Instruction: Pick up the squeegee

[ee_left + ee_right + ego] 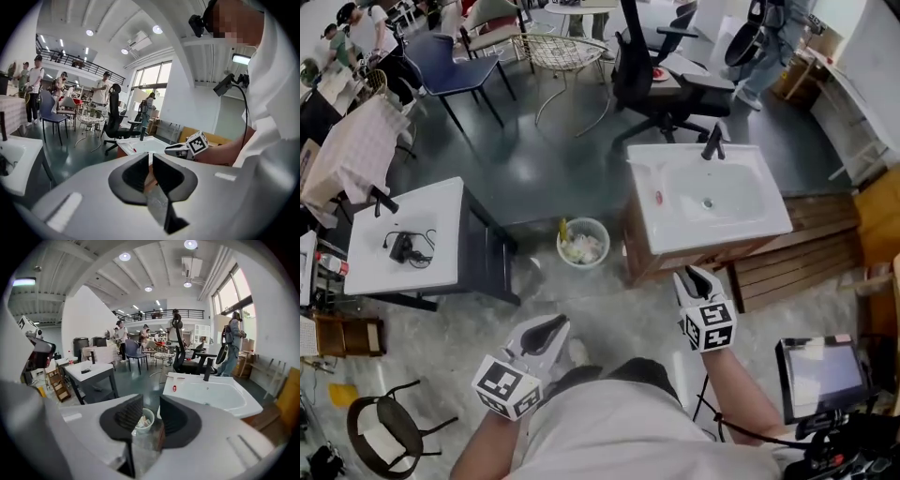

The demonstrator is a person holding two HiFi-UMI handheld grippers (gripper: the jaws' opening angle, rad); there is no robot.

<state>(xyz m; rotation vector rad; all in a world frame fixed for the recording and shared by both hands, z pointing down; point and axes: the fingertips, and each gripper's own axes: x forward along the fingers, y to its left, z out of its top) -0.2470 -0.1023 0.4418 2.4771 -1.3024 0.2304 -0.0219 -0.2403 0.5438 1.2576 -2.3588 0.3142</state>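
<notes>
I cannot make out a squeegee in any view. My left gripper [546,328] [150,161] hangs low in front of the person's body, its jaws a narrow slit apart with nothing between them. My right gripper [694,275] [151,411] is open and empty, just short of the front edge of a white sink basin [769,225] [187,380] on a wooden cabinet. The basin has a black faucet [712,142] [207,369] and a small red item [658,197] [174,388] on its left rim. In the left gripper view, the right gripper [180,150] shows ahead.
A white table [441,202] [89,371] at the left carries a small black corded item [401,247]. A small waste bin [583,242] [143,420] stands on the floor between table and sink. Behind are a black office chair [652,75]; wooden pallets [806,253] and a screen [820,370] lie right.
</notes>
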